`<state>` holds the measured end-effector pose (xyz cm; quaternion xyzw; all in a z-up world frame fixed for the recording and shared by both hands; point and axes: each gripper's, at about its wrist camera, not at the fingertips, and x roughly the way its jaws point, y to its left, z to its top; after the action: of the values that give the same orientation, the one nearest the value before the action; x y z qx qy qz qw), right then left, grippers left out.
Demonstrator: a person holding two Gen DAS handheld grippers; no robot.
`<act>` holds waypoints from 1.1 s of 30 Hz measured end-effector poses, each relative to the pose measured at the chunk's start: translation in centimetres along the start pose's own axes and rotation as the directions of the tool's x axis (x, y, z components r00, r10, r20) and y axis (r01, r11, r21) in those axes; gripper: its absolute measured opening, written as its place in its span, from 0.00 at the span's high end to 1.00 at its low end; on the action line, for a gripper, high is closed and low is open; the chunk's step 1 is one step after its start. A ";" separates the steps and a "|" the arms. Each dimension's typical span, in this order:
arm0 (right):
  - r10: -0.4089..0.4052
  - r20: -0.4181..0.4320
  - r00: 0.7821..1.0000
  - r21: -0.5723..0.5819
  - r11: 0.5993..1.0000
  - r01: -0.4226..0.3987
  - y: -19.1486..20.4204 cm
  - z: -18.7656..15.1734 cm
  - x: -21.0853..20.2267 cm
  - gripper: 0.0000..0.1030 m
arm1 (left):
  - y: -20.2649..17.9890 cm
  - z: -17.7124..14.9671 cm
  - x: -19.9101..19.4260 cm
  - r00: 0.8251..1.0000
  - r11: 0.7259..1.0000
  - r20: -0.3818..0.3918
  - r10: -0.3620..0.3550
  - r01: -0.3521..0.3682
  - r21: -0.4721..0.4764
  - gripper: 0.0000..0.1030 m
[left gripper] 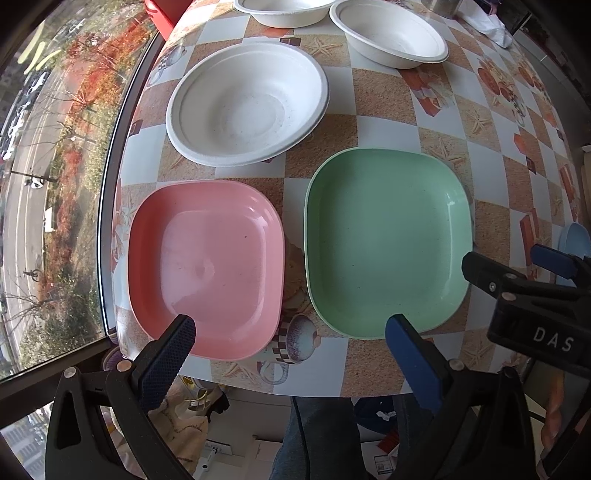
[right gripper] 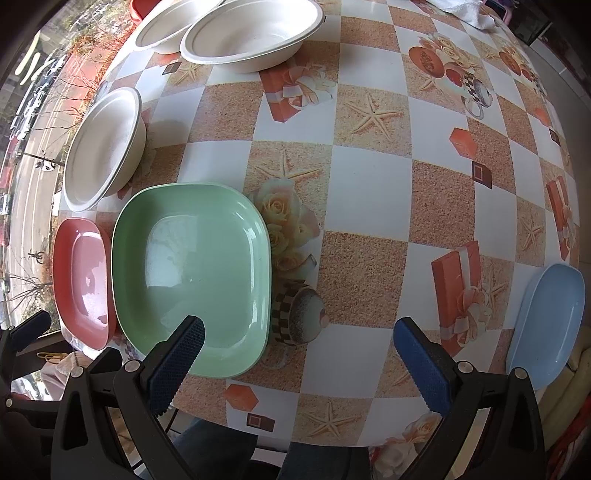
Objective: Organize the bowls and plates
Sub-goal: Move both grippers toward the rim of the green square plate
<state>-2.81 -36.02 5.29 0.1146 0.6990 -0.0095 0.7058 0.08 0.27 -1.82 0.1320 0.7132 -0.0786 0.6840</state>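
Observation:
A pink plate point(left gripper: 207, 266) and a green plate point(left gripper: 388, 240) lie side by side at the table's near edge. A white bowl point(left gripper: 247, 103) sits behind the pink plate, and two more white bowls point(left gripper: 388, 33) stand farther back. A blue plate point(right gripper: 546, 325) lies at the near right edge. My left gripper point(left gripper: 291, 350) is open and empty, above the gap between the pink and green plates. My right gripper point(right gripper: 299, 354) is open and empty, just right of the green plate point(right gripper: 192, 273); it also shows in the left wrist view point(left gripper: 517, 273).
The table point(right gripper: 369, 177) has a checkered cloth with starfish and gift prints. A large window point(left gripper: 55, 184) runs along its left side. A white cloth point(left gripper: 487, 22) lies at the far right corner.

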 end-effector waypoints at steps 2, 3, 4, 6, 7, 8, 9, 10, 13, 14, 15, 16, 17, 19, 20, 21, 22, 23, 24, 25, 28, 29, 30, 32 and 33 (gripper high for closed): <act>-0.026 0.007 1.000 -0.002 1.000 0.026 0.1 0.2 0.0 0.00 | 0.1 0.1 0.2 1.000 1.000 -0.003 -0.001 0.001 -0.002 0.00; -0.022 0.003 1.000 -0.001 1.000 0.022 0.1 0.3 0.1 0.00 | 0.1 0.1 0.3 1.000 1.000 -0.009 -0.002 0.002 -0.002 0.00; -0.019 0.000 1.000 -0.001 1.000 0.019 0.0 0.3 0.1 0.00 | 0.1 0.1 0.3 1.000 1.000 -0.028 -0.006 0.006 -0.002 0.00; -0.035 0.000 0.999 0.000 0.999 0.035 -0.1 0.7 0.1 0.00 | 0.1 0.0 0.3 0.999 1.000 -0.035 -0.003 0.003 -0.003 0.00; -0.032 -0.001 0.999 0.001 0.999 0.032 -0.1 0.7 0.1 0.00 | 0.2 0.1 0.4 1.000 1.000 -0.028 0.002 -0.002 -0.005 0.00; -0.020 -0.004 1.000 0.002 1.000 0.020 0.0 0.7 0.2 0.00 | 0.2 0.1 0.4 1.000 1.000 -0.027 0.006 -0.006 -0.007 0.00; -0.018 -0.005 1.000 0.001 1.000 0.018 0.0 0.7 0.2 0.00 | 0.3 0.1 0.4 1.000 1.000 -0.027 0.008 -0.008 -0.010 0.00; -0.012 -0.006 1.000 0.001 1.000 0.012 0.1 0.6 0.3 0.00 | 0.4 0.1 0.5 1.000 1.000 -0.025 0.010 -0.010 -0.013 0.00; 0.005 -0.009 1.000 -0.001 1.000 -0.005 0.4 0.3 0.5 0.00 | 0.6 0.1 0.5 1.000 1.000 -0.031 -0.001 0.000 -0.024 0.00; 0.000 -0.011 1.000 -0.007 1.000 -0.001 0.4 0.3 0.7 0.00 | 0.7 0.2 0.7 1.000 1.000 -0.020 0.003 -0.004 -0.028 0.00; 0.005 -0.011 1.000 -0.013 1.000 -0.005 0.7 0.2 0.8 0.00 | 0.8 0.2 0.9 1.000 1.000 -0.024 0.006 -0.007 -0.029 0.00; 0.007 -0.009 1.000 -0.018 1.000 -0.007 0.9 0.2 0.9 0.00 | 0.9 0.3 1.0 0.999 1.000 -0.035 0.000 -0.001 -0.030 0.00; 0.008 -0.005 1.000 -0.021 1.000 -0.008 1.0 0.2 1.1 0.00 | 1.1 0.3 1.1 1.000 0.999 -0.028 0.008 -0.009 -0.035 0.00; 0.002 -0.008 1.000 -0.027 1.000 -0.002 1.2 0.3 1.4 0.00 | 1.4 0.4 1.4 0.999 0.999 -0.033 0.013 -0.014 -0.042 0.00; -0.001 -0.008 1.000 -0.028 1.000 0.001 1.4 0.4 1.5 0.00 | 1.4 0.8 1.6 0.999 0.999 -0.044 0.007 -0.009 -0.043 0.00; -0.003 -0.007 1.000 -0.031 1.000 0.003 1.5 0.4 1.8 0.00 | 1.4 0.9 1.8 0.999 0.999 -0.047 0.011 -0.013 -0.043 0.00; -0.012 -0.006 1.000 -0.033 0.999 0.012 1.6 0.6 1.9 0.00 | 1.4 1.1 1.9 0.999 0.999 -0.048 0.013 -0.015 -0.043 0.00; -0.021 -0.006 1.000 -0.038 0.999 0.021 1.8 0.7 2.1 0.00 | 1.5 1.2 2.0 0.999 0.999 -0.046 0.019 -0.021 -0.043 0.00; -0.029 -0.007 1.000 -0.043 0.999 0.029 2.0 0.7 2.4 0.00 | 1.4 1.3 2.0 0.999 0.999 -0.043 0.026 -0.028 -0.042 0.00; -0.036 -0.009 0.999 -0.045 0.998 0.036 2.2 0.7 2.7 0.00 | 1.3 1.4 2.0 0.999 0.999 -0.039 0.033 -0.034 -0.038 0.00; -0.062 -0.005 0.998 -0.053 0.997 0.062 2.3 1.0 3.3 0.00 | 0.9 1.7 2.1 0.998 0.998 -0.031 0.057 -0.057 -0.017 0.00; -0.069 -0.009 0.998 -0.059 0.996 0.069 2.5 0.9 3.8 0.00 | 0.7 1.8 2.1 0.997 0.998 -0.033 0.063 -0.063 -0.008 0.00; -0.081 -0.013 0.997 -0.065 0.995 0.080 2.6 0.8 4.2 0.00 | 0.4 2.0 2.2 0.997 0.998 -0.032 0.064 -0.064 0.000 0.00; -0.105 -0.027 0.994 -0.068 0.992 0.103 2.2 0.8 4.9 0.00 | -0.2 2.4 2.3 0.998 0.998 -0.026 0.062 -0.062 0.016 0.00; -0.107 -0.031 0.994 -0.065 0.992 0.105 2.0 0.6 5.2 0.00 | -0.5 2.6 2.3 0.998 0.998 -0.026 0.057 -0.056 0.021 0.00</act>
<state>-1.75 -33.40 0.45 0.0552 0.7162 -0.0229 0.6954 2.35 -0.75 -4.32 0.1600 0.7175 -0.0647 0.6749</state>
